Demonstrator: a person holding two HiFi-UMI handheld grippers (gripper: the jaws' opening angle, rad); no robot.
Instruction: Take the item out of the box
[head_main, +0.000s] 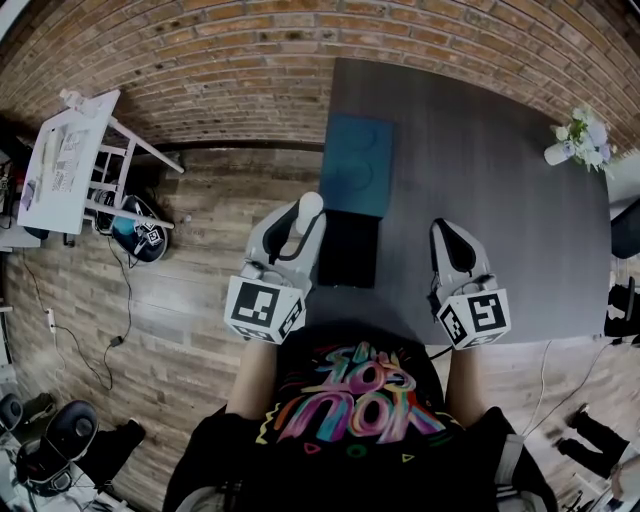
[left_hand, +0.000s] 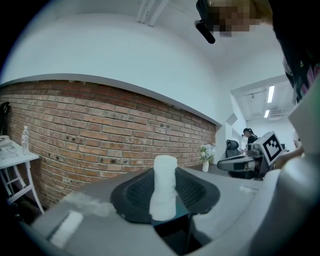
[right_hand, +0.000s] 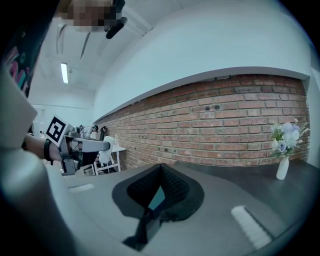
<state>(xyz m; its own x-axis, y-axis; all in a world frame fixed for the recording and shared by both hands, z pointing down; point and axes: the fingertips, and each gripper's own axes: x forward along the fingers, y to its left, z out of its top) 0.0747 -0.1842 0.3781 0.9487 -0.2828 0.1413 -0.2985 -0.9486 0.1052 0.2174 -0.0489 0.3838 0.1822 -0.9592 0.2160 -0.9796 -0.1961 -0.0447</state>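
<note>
The left gripper (head_main: 297, 230) is clamped on the white roll (left_hand: 164, 182), which stands between its pads, already clear of the black box (head_main: 348, 250) lying just to that gripper's right on the table (head_main: 490, 170). The roll looks like wound cloth or foam: probably light, soft and squashable, not slippery, so a gentle squeeze across its lower middle, where the pads sit, should do. Its long axis runs upright, crosswise to the jaws, with its top end rising above them. The right gripper (right_hand: 159, 172) has its jaws together on nothing.
</note>
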